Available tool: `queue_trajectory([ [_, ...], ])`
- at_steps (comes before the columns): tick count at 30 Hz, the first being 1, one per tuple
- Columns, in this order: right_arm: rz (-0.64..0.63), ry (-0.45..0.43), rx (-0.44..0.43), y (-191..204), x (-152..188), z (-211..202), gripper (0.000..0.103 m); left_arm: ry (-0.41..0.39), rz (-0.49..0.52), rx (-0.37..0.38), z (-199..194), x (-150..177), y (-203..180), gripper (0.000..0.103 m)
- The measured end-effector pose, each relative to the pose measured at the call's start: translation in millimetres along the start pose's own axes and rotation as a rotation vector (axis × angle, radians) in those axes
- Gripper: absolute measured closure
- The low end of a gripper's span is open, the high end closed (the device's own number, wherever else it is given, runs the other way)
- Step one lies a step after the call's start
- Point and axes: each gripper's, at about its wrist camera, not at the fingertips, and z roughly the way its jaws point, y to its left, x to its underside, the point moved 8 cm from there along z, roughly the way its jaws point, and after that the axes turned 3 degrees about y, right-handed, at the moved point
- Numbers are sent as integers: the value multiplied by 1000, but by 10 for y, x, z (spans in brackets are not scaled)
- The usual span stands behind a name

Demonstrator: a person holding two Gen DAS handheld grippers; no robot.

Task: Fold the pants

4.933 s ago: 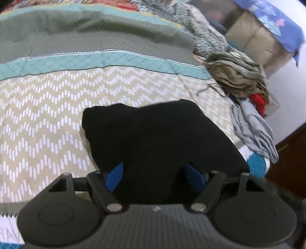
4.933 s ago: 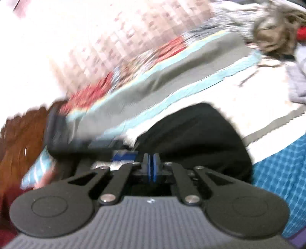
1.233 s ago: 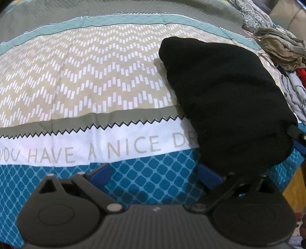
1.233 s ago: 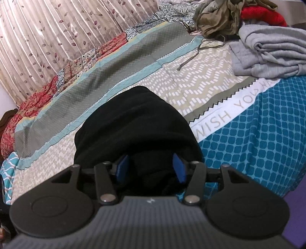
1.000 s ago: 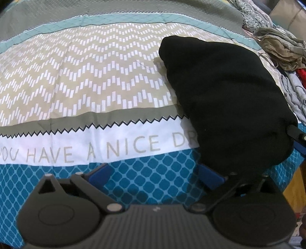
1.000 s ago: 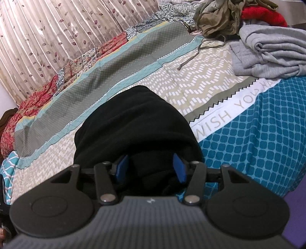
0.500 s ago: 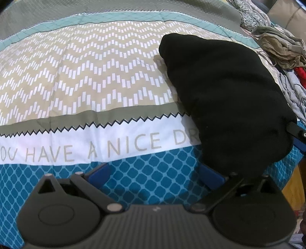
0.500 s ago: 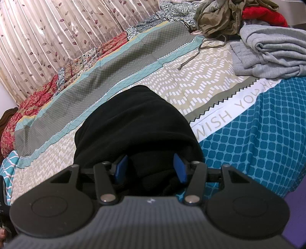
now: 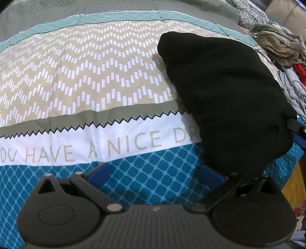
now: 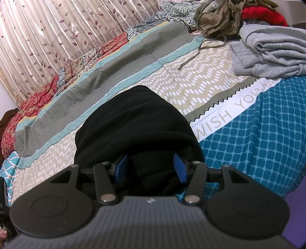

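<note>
The black pants [image 9: 225, 92] lie folded in a thick bundle on the patterned bedspread [image 9: 86, 80]. In the left wrist view my left gripper [image 9: 155, 174] is open over the blue part of the bedspread, its right finger against the bundle's near left edge. In the right wrist view the bundle [image 10: 133, 122] lies straight ahead. My right gripper [image 10: 150, 169] is open, with its blue pads on either side of the bundle's near end. A part of the right gripper shows at the bundle's right side in the left wrist view [image 9: 296, 128].
A folded grey garment [image 10: 271, 51] lies on the bed to the right of the pants. Behind it is a heap of olive [image 10: 216, 17] and red clothes [image 10: 264, 14]. A leaf-print curtain [image 10: 57, 34] hangs behind the bed. The bed's edge drops off at the right.
Since 4.9 s ago the left gripper has drawn back left off the bundle, and the right gripper has opened around its near end. Over the last second almost nothing has moved.
</note>
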Motion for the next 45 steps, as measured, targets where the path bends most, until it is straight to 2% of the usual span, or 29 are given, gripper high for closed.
queue_trajectory([
  [5,-1,-1,5,-5,-3,-2,47,-20,66,-24,-5,27,-45,0],
  [9,-42,13,-26,33,-28,-94,45,-20,5,47,-121,-53,62,0],
  [13,-58,13,-163,52,-81,-340,43,-121,-58,86,-411,-212,254,0],
  [16,-54,-21,-201,16,-186,-488,37,-164,-110,158,-565,-338,339,0],
  [19,9,-68,-228,-72,-347,-561,33,-182,-150,205,-605,-435,341,0],
  [22,68,-87,-212,-166,-463,-538,32,-165,-160,226,-566,-441,314,0],
  [28,139,-66,-175,-348,-457,-414,32,-130,-142,216,-462,-352,263,0],
  [40,131,-66,-156,-421,-504,-410,32,-106,-123,203,-400,-315,228,0],
  [45,103,-46,-171,-403,-590,-365,32,-108,-110,243,-444,-372,161,0],
])
